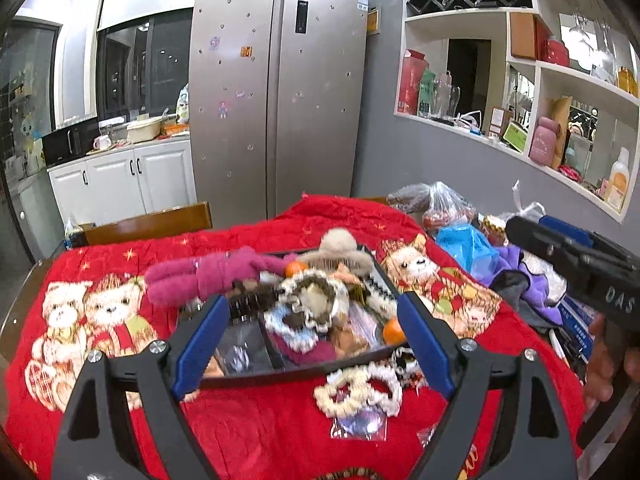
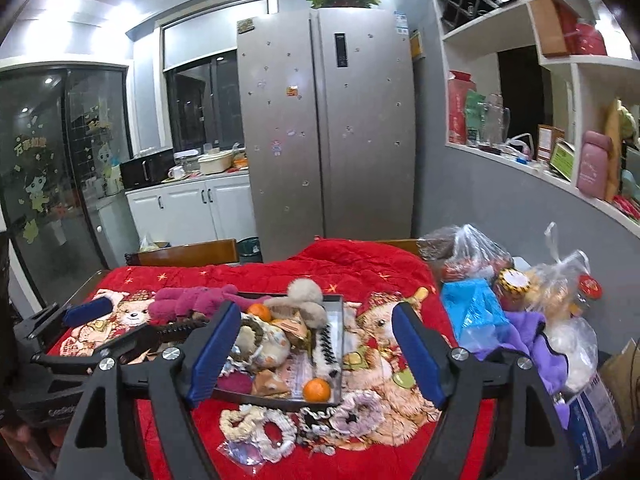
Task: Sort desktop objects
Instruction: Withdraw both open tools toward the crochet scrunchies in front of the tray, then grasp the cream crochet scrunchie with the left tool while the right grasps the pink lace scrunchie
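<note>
Left wrist view: the left tongs [image 1: 314, 336] are held spread wide above the desk, nothing between the blue pads. The right tongs [image 2: 316, 354] are likewise spread and empty. A shallow black rectangular tray [image 1: 384, 276] is seen on the red quilted cartoon-print cloth [image 1: 248, 432] covering the desk, already heaped with frilly fabric scrunchies, a beige furry hair claw [image 1: 340, 246], a magenta plush hair claw [image 1: 208, 274] and two small oranges [image 2: 317, 390]. The sorting is judged well along but unfinished: a cluster of cream and lilac scrunchies [image 2: 280, 426] is left lying on the cloth just outside the tray's near rim. Plastic bags [image 2: 472, 312] are piled at the desk's right. Beyond, a silver double-door fridge [image 1: 280, 96] and white wall shelves [image 1: 560, 68] are visible.
</note>
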A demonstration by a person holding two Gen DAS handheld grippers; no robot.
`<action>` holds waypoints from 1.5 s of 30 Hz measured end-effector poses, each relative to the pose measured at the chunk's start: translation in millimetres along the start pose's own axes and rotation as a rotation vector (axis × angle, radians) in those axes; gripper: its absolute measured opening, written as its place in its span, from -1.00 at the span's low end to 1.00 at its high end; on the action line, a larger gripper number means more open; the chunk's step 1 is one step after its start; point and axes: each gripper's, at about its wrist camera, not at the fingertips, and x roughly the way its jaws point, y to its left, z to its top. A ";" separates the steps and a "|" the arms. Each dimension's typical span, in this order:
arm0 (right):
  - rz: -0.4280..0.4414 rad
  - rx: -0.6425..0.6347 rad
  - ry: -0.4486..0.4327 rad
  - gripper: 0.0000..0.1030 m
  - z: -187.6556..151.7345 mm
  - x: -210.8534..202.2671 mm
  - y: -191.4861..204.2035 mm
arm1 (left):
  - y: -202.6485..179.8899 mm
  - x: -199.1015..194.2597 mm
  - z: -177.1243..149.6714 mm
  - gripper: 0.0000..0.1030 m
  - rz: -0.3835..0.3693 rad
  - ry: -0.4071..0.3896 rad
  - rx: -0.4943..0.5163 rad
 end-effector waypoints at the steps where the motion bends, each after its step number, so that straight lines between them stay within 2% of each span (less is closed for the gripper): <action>1: -0.005 0.005 -0.002 0.55 -2.9 -0.6 -1.9 | -1.0 2.0 -6.1 0.73 0.003 0.008 0.001; 9: -0.020 0.004 0.034 0.55 -32.4 17.5 -12.6 | -11.7 38.8 -49.8 0.74 0.018 0.049 0.041; 18: -0.037 0.063 0.145 0.55 -82.4 77.1 -34.0 | -20.0 86.1 -89.5 0.73 -0.017 0.134 0.066; 22: -0.068 0.007 0.186 0.55 -102.2 95.0 -33.0 | -21.1 104.8 -103.7 0.73 -0.015 0.183 0.069; 27: -0.046 0.009 0.232 0.55 -114.6 106.6 -35.1 | -21.1 117.2 -111.3 0.73 -0.005 0.212 0.083; 37: -0.039 -0.002 0.327 0.55 -131.6 126.6 -36.1 | -12.9 132.7 -115.6 0.73 -0.035 0.275 0.035; 42: -0.007 0.004 0.327 0.55 -135.0 129.9 -37.1 | -15.7 136.4 -117.2 0.72 -0.031 0.294 0.046; 44: -0.003 0.000 0.324 0.49 -135.0 129.7 -36.3 | -15.0 137.7 -117.9 0.67 -0.029 0.302 0.044; 45: -0.002 -0.004 0.325 0.47 -135.0 129.8 -36.0 | -14.8 138.2 -118.2 0.57 -0.028 0.304 0.042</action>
